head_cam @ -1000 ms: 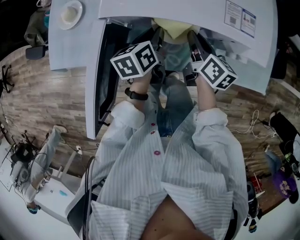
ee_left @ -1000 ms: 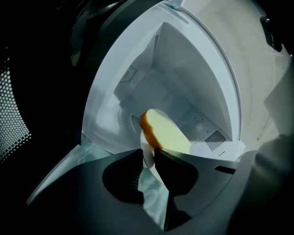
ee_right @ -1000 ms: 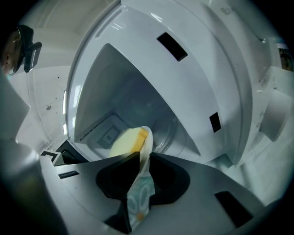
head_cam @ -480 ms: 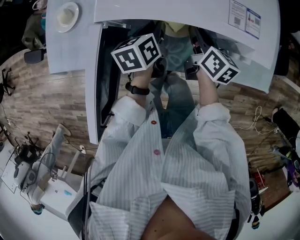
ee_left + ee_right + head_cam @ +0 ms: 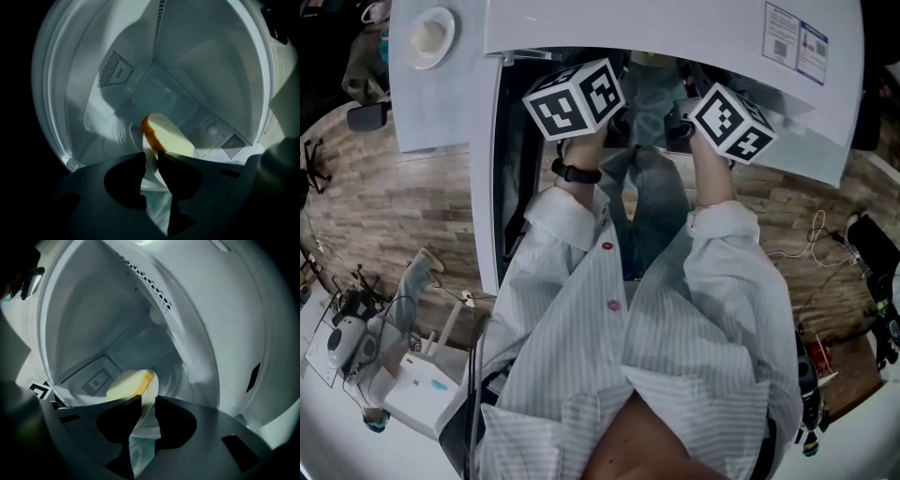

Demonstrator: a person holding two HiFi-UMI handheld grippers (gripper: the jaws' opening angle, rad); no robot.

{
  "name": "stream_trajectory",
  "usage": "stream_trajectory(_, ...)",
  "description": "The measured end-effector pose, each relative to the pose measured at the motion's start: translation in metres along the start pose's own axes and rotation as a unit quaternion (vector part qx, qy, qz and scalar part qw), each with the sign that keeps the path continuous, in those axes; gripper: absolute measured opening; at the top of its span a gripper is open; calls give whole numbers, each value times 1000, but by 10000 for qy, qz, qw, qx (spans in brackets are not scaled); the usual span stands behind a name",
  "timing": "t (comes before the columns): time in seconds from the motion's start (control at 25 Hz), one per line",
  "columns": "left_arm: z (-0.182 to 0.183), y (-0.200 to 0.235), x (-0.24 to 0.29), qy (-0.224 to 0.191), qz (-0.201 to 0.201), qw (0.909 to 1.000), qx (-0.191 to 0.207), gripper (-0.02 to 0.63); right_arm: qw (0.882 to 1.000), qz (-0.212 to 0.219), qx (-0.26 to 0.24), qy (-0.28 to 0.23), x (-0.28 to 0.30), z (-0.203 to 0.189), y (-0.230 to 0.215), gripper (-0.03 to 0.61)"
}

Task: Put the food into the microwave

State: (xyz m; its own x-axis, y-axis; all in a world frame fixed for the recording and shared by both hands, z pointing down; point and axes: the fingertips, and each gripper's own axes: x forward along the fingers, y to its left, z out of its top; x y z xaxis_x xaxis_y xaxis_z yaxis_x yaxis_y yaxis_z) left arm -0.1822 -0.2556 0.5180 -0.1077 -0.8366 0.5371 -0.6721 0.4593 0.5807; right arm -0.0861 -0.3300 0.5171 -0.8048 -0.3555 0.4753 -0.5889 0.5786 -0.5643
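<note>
Left tool (image 5: pixel 150 153): clamped on plate (image 5: pixel 153 180) rim | right tool (image 5: pixel 148 399): just opening, rim between jaws | bread slice (image 5: pixel 168 138): on plate, inside microwave (image 5: pixel 197 56)

On my feed, a small white dish (image 5: pixel 430 34) sits on a white tabletop (image 5: pixel 441 103) at upper left. Wood-plank floor (image 5: pixel 394 206) spreads below it. Loose cables (image 5: pixel 814 246) lie on that floor at right, and a white device (image 5: pixel 417 392) stands at lower left.

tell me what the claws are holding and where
The plate of bread, by opposite rims: left claw and right claw, whose jaws have just been opening.
</note>
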Motion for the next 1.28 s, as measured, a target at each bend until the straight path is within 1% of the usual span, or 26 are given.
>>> stream_trajectory(0.16, 5, 0, 4, -65, -25, 9999, 83, 77, 9999, -129, -90, -49, 4, 3, 0, 94)
stream_trajectory(0.32, 11, 0, 7, -121, -39, 9998, 124, 78, 9998, -101, -127, -98, 9, 9, 4, 95)
stream_trajectory(0.52, 15, 0, 11, -176, -69, 9996, 200, 80, 9995, -225, -166, -146, 13, 10, 0, 98)
stream_trajectory(0.64, 16, 0, 12, -201, -95, 9995, 244, 80, 9993, -233, -227, -189, 13, 11, 1, 100)
stream_trajectory(0.8, 17, 0, 12, -203, -159, 9992, 292, 83, 9995, -195, -161, -174, 13, 10, 0, 103)
stream_trajectory(1.04, 14, 1, 10, -216, -85, 9991, 358, 94, 9992, -169, -262, -239, 12, 12, 3, 118)
stream_trajectory(1.28, 15, 6, 5, -298, 60, 9987, 418, 106, 9990, -299, -248, -239, 10, 10, 0, 150)
